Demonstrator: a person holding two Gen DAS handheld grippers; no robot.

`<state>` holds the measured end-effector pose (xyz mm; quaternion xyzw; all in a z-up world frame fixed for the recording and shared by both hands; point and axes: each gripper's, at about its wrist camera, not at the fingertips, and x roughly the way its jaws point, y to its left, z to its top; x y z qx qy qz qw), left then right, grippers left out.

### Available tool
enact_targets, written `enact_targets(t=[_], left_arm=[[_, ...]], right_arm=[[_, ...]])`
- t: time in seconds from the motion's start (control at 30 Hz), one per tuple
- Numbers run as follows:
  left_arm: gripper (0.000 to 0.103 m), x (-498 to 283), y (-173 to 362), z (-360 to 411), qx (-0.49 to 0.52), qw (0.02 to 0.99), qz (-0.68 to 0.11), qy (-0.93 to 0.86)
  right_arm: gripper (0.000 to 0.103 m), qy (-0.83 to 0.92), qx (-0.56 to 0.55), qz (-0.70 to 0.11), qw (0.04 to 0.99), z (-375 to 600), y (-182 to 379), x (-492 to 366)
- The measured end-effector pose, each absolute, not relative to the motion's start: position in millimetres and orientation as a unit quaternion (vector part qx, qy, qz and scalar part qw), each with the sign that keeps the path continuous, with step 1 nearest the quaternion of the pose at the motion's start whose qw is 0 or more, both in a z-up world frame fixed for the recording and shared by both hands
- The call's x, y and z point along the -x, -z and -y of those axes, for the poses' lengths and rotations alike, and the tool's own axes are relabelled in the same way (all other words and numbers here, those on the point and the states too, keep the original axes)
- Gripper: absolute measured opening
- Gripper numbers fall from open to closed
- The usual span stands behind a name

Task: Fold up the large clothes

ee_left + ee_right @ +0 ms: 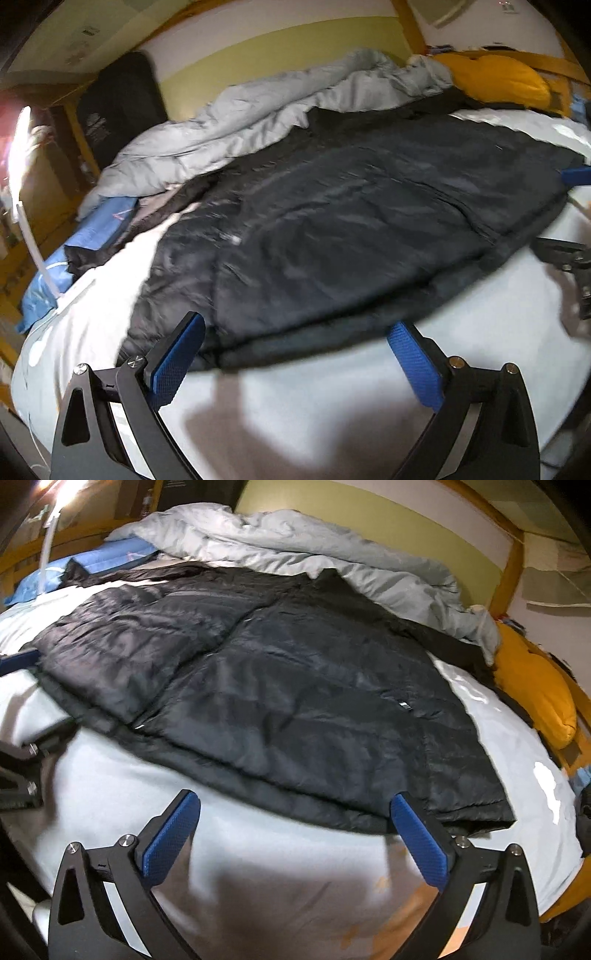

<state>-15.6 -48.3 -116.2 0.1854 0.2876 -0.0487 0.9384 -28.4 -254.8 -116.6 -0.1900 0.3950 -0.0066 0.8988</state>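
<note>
Item: black puffer jacket (pixel 351 221), large, quilted, shiny shell. It lay spread flat on the pale bedsheet (pixel 332 398), front up, with its centre seam closed as far as I could tell. Taking the jacket as landmark: a crumpled grey duvet (pixel 258 110) lay heaped along its far side and touched it there; an orange pillow (pixel 495 81) sat beyond its far right corner; a blue pillow (pixel 92 236) lay off its left end.

Holders: my left gripper (pixel 295 354) stood with its jaws wide and empty, at the jacket's near hem towards its left end. My right gripper (pixel 295 830) was likewise spread wide and empty, at the near hem towards the right corner. Neither had cloth between its blue pads.

Orientation: the jacket's long axis ran left to right along the bed. The centre seam crossed that axis, running from the near hem away towards the duvet. I judged the collar end to lie at the far side, under or against the duvet; the blur did not let me confirm it. One sleeve seemed to trail towards the blue pillow.

Hazards, as I judged them:
- Slippery shell: a shallow pinch at the hem could slide out mid-lift.
- Thick padding: the jaws might catch only the top layer, so the back panel would lag and the fold would skew.
- Duvet touching the far edge: it could be dragged along or snag the collar.
- Uneven lift between my two grippers would twist the hem line.
</note>
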Motion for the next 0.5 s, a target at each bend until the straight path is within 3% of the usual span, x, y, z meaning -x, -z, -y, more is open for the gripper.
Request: enact_targets(t=[0.13, 0.2, 0.27, 0.33, 0.37, 0.4, 0.5], left_arm=[[0.094, -6.6, 108.1, 36.0, -0.178, 0.943, -0.282, 0.023], [0.085, -14.2, 106.3, 33.3, -0.180, 0.942, -0.281, 0.016], [0.068, -23.2, 107.3, 30.7, -0.185, 0.940, -0.287, 0.012], [0.029, -31.0, 109.8, 27.8, -0.185, 0.936, -0.300, 0.014], [0.023, -35.0, 112.1, 27.6, -0.190, 0.932, -0.309, 0.013], [0.014, -36.9, 113.7, 28.0, -0.201, 0.928, -0.315, 0.010], [0.008, -26.1, 106.5, 29.9, -0.211, 0.929, -0.304, 0.011]], right_arm=[[0.099, 0.062, 0.193, -0.386, 0.900, 274.5, 110.9, 15.8], [0.072, 0.077, 0.184, -0.382, 0.902, 287.6, 107.5, 10.5], [0.058, 0.087, 0.176, -0.384, 0.903, 299.2, 105.5, 4.2], [0.036, 0.089, 0.169, -0.384, 0.903, 304.2, 104.0, 1.4], [0.018, 0.091, 0.169, -0.382, 0.904, 305.0, 103.1, 0.1], [0.009, 0.092, 0.173, -0.380, 0.904, 304.8, 102.5, -1.1], [0.004, 0.083, 0.176, -0.377, 0.906, 305.0, 99.7, 2.3]])
